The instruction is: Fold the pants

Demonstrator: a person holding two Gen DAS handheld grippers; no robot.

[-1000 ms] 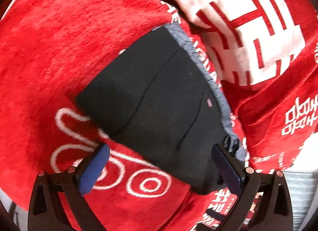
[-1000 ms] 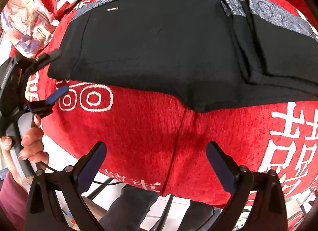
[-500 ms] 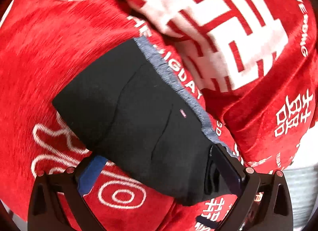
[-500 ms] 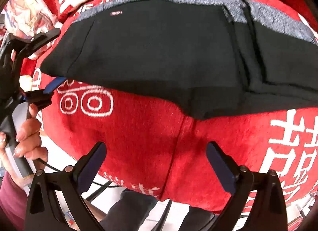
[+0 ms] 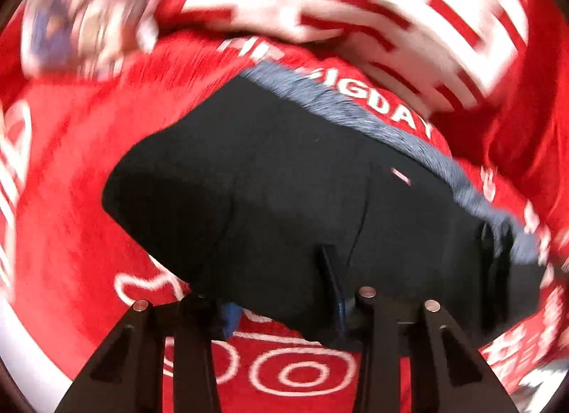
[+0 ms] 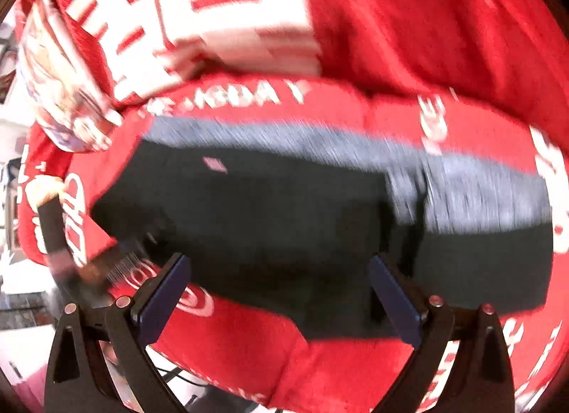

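Two hand-held grippers work one pair of black knit pants with a grey waistband (image 5: 302,182), spread on a red blanket with white lettering (image 5: 71,164), long axis crosswise before them. Left gripper (image 5: 284,302): jaws narrow and closing on the near edge, at the pants' left end, fabric between them. Right gripper (image 6: 281,299): jaws wide, empty, straddling the near edge further right. The left is judged nearer for the coming fold.
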